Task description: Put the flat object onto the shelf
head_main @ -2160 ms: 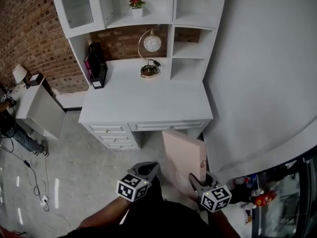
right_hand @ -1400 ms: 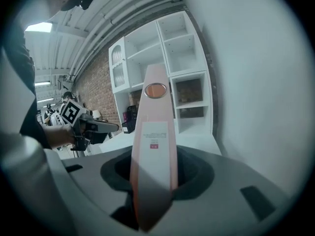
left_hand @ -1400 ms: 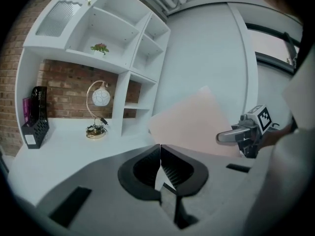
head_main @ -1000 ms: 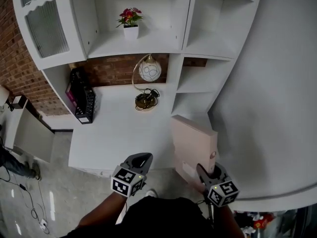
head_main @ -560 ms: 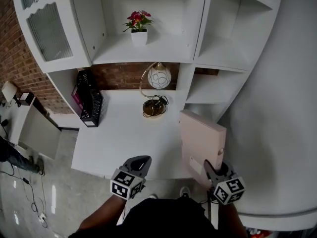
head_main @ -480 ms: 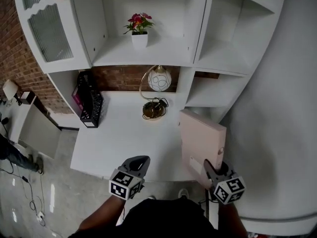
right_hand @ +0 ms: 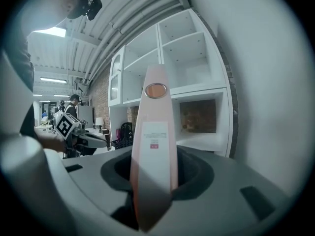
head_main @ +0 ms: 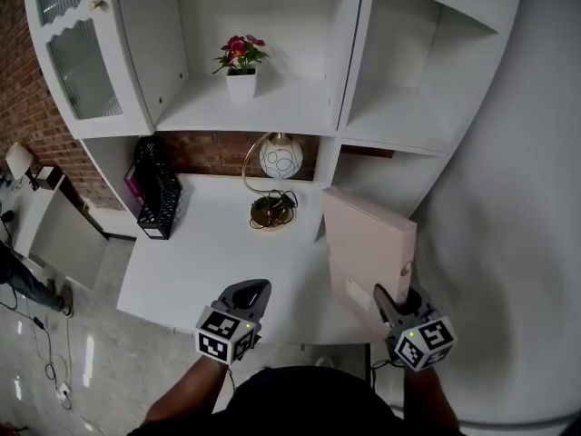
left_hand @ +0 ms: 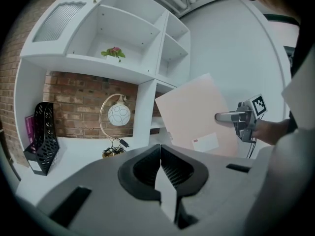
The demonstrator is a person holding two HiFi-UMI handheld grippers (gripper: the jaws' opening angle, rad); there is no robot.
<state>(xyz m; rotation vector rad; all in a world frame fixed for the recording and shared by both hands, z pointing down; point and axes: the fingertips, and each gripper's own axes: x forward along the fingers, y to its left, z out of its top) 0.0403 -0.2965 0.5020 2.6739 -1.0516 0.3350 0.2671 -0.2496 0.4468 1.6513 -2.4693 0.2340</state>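
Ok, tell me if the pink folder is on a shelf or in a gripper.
In a gripper. The right gripper clamps the folder by its spine, upright, in front of the shelves, not on any of them.

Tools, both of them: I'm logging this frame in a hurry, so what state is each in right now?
Left tool: closed, holding nothing.
Right tool: closed on the pink binder, gripped at its spine.
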